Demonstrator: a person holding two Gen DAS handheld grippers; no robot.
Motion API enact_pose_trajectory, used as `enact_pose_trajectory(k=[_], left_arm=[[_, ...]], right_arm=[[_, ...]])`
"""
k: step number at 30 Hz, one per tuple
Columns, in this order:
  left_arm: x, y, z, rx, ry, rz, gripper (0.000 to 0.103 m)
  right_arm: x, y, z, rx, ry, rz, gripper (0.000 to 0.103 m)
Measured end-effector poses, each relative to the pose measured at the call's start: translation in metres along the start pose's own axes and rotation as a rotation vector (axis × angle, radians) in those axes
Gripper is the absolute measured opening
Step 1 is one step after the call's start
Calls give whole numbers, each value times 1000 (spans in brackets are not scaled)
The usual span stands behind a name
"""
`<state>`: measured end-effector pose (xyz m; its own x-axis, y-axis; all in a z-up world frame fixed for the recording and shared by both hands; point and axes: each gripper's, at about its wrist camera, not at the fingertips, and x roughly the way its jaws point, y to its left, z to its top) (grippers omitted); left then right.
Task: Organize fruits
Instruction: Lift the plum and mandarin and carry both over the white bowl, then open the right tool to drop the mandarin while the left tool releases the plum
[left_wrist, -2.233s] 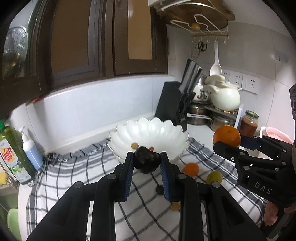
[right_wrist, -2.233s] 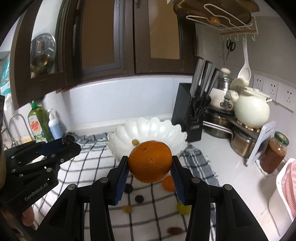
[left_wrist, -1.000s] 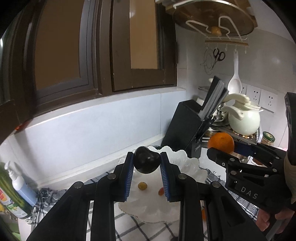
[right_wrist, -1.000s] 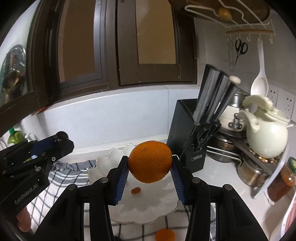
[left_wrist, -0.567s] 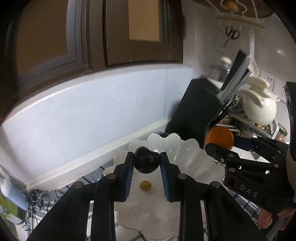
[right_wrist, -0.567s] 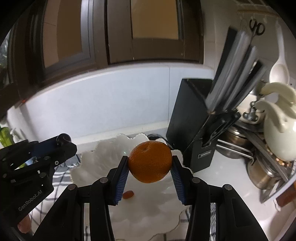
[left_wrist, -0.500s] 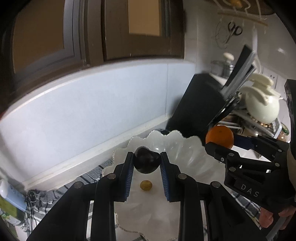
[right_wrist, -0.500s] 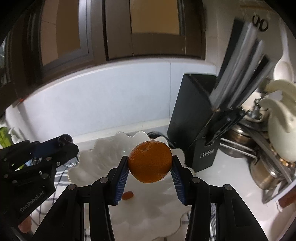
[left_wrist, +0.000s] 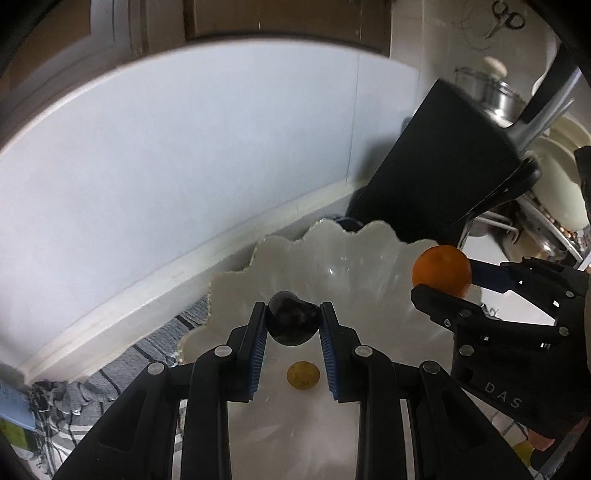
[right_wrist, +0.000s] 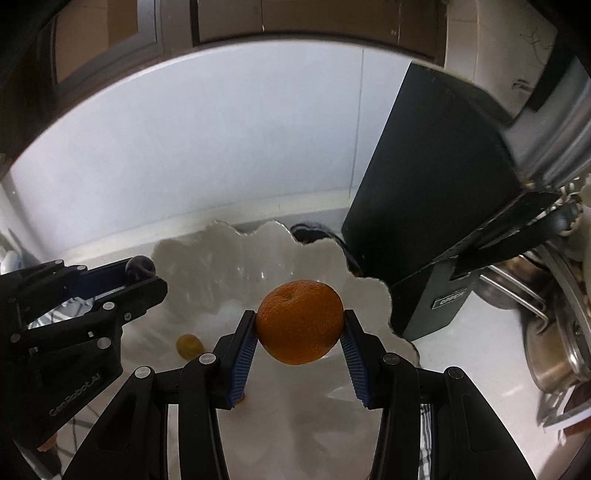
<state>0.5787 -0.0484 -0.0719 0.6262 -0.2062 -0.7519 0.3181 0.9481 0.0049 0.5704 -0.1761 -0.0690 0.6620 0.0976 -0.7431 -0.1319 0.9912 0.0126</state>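
My left gripper (left_wrist: 293, 325) is shut on a dark plum (left_wrist: 293, 322) and holds it over the white scalloped bowl (left_wrist: 354, 243). My right gripper (right_wrist: 300, 330) is shut on an orange (right_wrist: 300, 326) and holds it over the same bowl (right_wrist: 229, 247). A small yellow fruit (left_wrist: 303, 374) lies in the bowl below the plum; it also shows in the right wrist view (right_wrist: 189, 345). The right gripper with the orange (left_wrist: 441, 272) shows at the right of the left wrist view. The left gripper with the plum (right_wrist: 139, 266) shows at the left of the right wrist view.
A black knife block (right_wrist: 428, 206) stands just right of and behind the bowl. Steel pots (right_wrist: 554, 332) sit further right. A checked cloth (left_wrist: 74, 402) lies under the bowl. The pale backsplash wall (left_wrist: 184, 147) is close behind.
Both grippers have moved forward and lower over the bowl, each still holding its fruit. The bowl and the knife block now look larger and closer.
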Motion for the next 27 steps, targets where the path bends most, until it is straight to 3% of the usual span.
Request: enact_pose_trajectory(k=[13, 14, 16, 19, 27], left_arm=[[40, 1, 0, -18, 107, -18, 30], [41, 2, -1, -19, 111, -17, 31], [41, 2, -1, -20, 107, -11, 49], [35, 3, -2, -19, 94, 11, 52], [13, 9, -4, -42, 83, 77, 61]], right_arm=[[33, -3, -4, 5, 110, 26, 47], [33, -3, -5, 4, 112, 27, 47], [35, -3, -5, 2, 119, 28, 49], [32, -3, -5, 1, 111, 12, 64], [13, -4, -7, 11, 70, -9, 64]])
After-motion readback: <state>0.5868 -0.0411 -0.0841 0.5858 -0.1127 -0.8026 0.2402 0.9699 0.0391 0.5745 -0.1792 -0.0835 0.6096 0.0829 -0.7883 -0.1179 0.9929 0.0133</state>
